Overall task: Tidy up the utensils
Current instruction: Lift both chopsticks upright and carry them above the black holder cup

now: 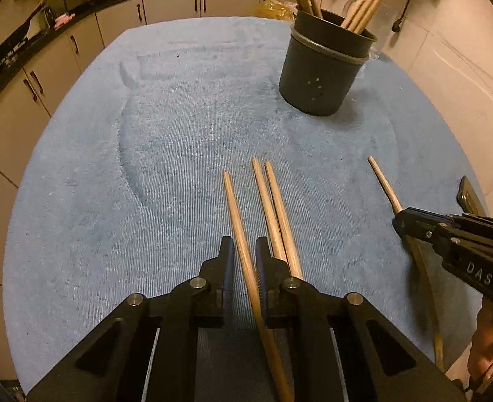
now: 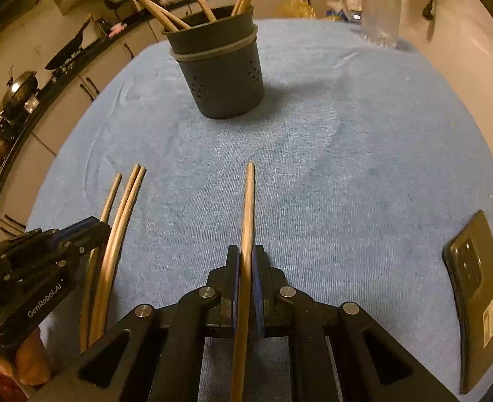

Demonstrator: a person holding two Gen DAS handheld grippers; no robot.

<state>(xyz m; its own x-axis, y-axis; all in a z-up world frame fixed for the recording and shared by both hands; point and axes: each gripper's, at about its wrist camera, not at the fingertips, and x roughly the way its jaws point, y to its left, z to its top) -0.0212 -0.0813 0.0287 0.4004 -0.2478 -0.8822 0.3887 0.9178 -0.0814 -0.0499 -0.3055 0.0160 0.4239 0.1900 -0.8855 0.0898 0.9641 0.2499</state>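
Four loose wooden chopsticks on the blue towel (image 1: 139,174): three in a close row, one apart. Leftmost of the row (image 1: 233,204) between the jaws of the left gripper (image 1: 244,244), set narrow, lying against one pad with a sliver of towel showing at the other, so not pinched. Remaining pair (image 1: 273,207) side by side, touching, just outside that gripper's finger. Fourth chopstick (image 2: 249,207) clamped between the blue pads of the right gripper (image 2: 245,251), tip forward and resting low over the towel.

One utensil holder (image 1: 320,73) upright at the far side, well apart from the loose sticks. Several more chopsticks leaning inside, tops cut off by the frame edge, count unclear. One phone (image 2: 474,301) face down at the right edge. One glass mug (image 2: 380,10) beyond the towel, blurred.

Near ends of all loose chopsticks hidden under gripper bodies. Round, tapered, pale wood. Terry cloth, ribbed, creased. Holder dark, cylindrical, perforated low down, ringed by a band.
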